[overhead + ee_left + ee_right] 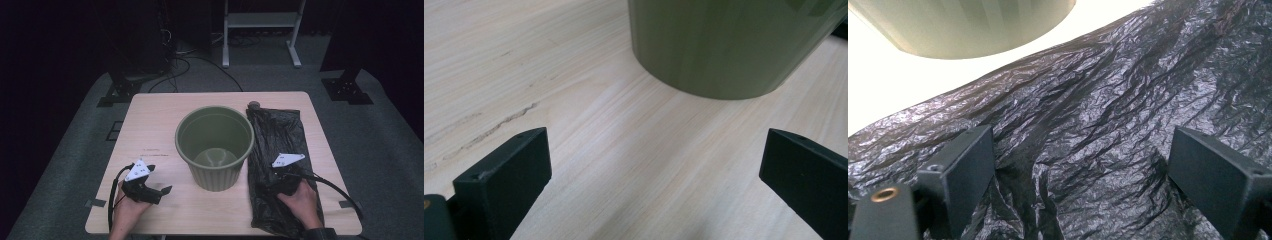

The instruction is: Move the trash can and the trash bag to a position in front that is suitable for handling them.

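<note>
A: What was the biggest thing in the scene?

B: A pale wooden counter (150, 125), seen from above, standing on grey carpet in a dark room. A white metal frame and some black cables lay on the floor beyond it.

A: And on the counter?

B: A black plastic bin bag (280, 135) lay flat and crinkled along the right side, running from the far edge to the near edge. Just left of it, near the middle, stood an upright olive-green plastic bin (214, 146), open at the top and empty inside. Its right side met the edge of the bag.

A: Where were the person's hands?

B: Both came in from the near edge. The right hand (302, 200) held the right gripper (1080, 170) low over the near part of the bag. Its jaws stood wide apart with wrinkled black plastic between them, gripping nothing. The left hand (127, 205) held the left gripper (654, 175) over bare wood, left of the bin and apart from it. Its jaws were also spread wide, pointing toward the bin's base, with only wood grain between them.

A: Anything smaller?

B: A small round dark object (254, 105) sat at the bag's far corner; I could not tell what it was.
</note>
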